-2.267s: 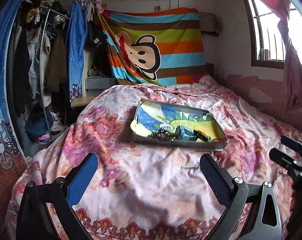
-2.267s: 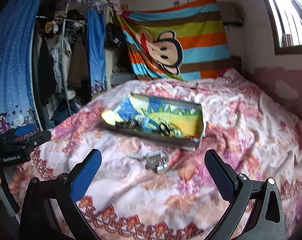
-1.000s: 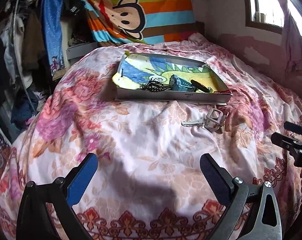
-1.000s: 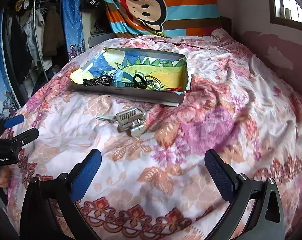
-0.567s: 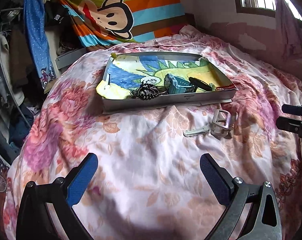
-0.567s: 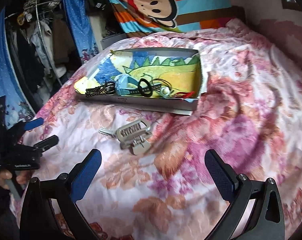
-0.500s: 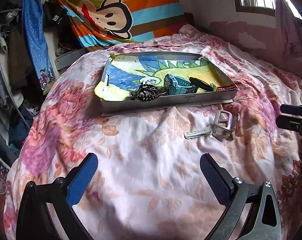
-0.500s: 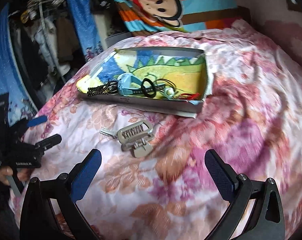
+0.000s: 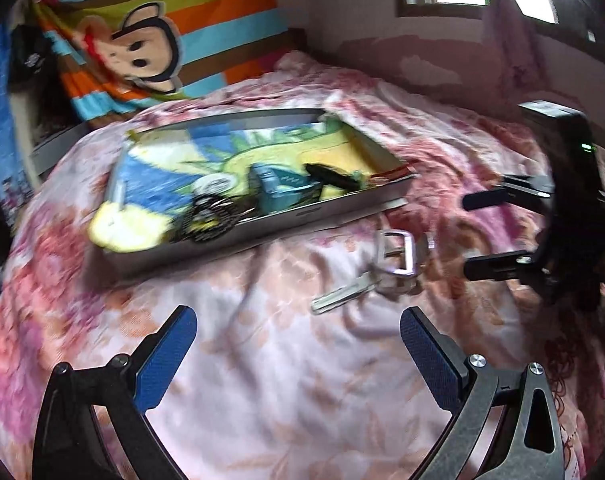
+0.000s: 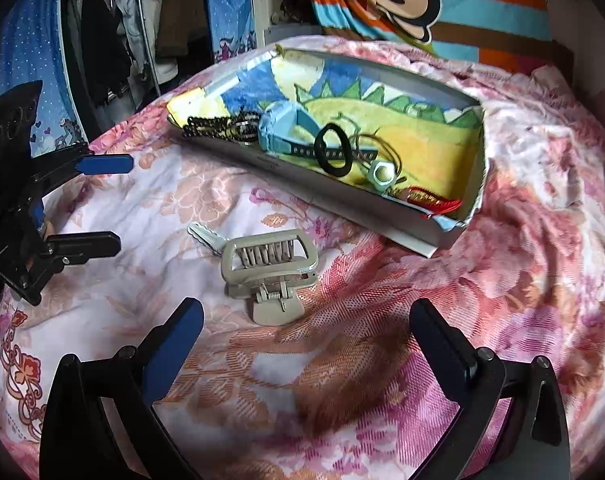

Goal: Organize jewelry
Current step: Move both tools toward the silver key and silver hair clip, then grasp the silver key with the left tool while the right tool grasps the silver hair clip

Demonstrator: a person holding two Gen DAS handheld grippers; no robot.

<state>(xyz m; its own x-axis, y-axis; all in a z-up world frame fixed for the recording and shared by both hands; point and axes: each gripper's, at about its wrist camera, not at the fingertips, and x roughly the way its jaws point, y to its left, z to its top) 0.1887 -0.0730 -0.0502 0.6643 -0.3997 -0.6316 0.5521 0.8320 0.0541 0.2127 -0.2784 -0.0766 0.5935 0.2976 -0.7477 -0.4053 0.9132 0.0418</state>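
Jewelry tray of grey card with a dinosaur lining sits just beyond the beige plastic claw clip and silver key. Our right gripper and left gripper gape empty. We should probably straddle the clip's body squarely.

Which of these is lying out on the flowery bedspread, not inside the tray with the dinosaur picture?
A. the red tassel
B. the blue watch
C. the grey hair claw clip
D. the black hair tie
C: the grey hair claw clip lies on the bedspread beside a key, in front of the tray, while the other three sit inside the tray.
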